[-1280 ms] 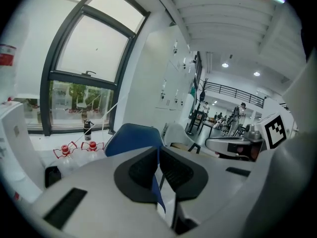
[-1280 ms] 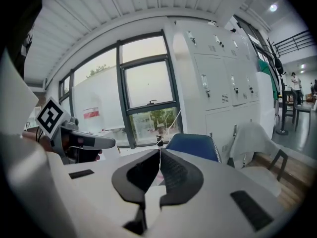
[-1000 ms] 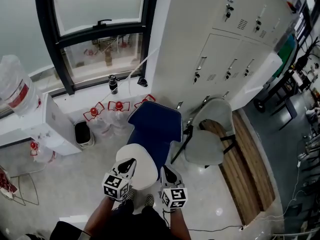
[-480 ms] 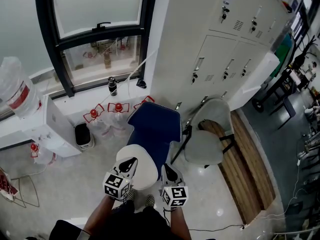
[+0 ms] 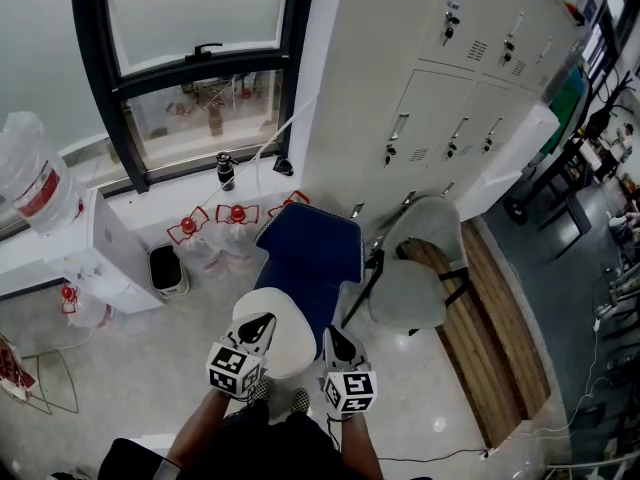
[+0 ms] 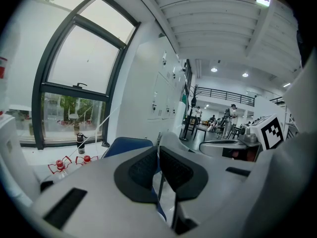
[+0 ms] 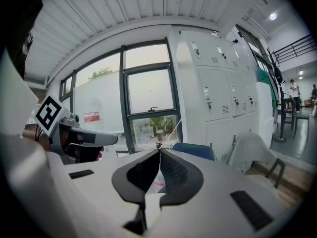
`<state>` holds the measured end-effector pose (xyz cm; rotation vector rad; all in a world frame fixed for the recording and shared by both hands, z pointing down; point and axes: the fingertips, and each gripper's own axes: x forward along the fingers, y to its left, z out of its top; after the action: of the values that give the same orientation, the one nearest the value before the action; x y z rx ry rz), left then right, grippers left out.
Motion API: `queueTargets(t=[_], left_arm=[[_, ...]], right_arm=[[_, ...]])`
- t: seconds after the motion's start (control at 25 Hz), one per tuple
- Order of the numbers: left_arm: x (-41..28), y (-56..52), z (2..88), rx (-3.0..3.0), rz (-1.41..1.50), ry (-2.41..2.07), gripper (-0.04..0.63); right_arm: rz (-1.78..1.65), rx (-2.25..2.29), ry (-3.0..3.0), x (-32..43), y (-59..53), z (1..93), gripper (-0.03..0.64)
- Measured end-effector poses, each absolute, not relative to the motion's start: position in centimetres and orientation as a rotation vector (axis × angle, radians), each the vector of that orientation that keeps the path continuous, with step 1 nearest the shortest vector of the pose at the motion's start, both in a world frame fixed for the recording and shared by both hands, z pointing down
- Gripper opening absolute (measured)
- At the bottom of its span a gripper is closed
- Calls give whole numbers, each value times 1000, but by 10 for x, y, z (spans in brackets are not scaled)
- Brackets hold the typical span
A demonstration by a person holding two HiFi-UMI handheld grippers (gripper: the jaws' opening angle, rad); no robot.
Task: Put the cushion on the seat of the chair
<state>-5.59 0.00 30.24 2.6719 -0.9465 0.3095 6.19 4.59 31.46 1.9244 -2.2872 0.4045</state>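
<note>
Nothing had shifted: the left hand-held gripper (image 5: 260,326) and right hand-held gripper (image 5: 331,336) stayed shut and empty by the white chair seat (image 5: 285,346). The blue cushion (image 5: 312,253) stood just beyond that seat, with a second chair (image 5: 410,293) and lockers (image 5: 440,118) to its right.

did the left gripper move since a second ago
No. In the head view the left gripper is at the same spot against the blue chair as before, jaws shut.
</note>
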Motion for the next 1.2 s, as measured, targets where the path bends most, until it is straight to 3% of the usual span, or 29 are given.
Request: queueTargets(t=[1.2], left_arm=[[-69, 16, 300, 2676, 307, -953, 29]], right_arm=[[396, 1923, -2288, 49, 63, 312, 29]])
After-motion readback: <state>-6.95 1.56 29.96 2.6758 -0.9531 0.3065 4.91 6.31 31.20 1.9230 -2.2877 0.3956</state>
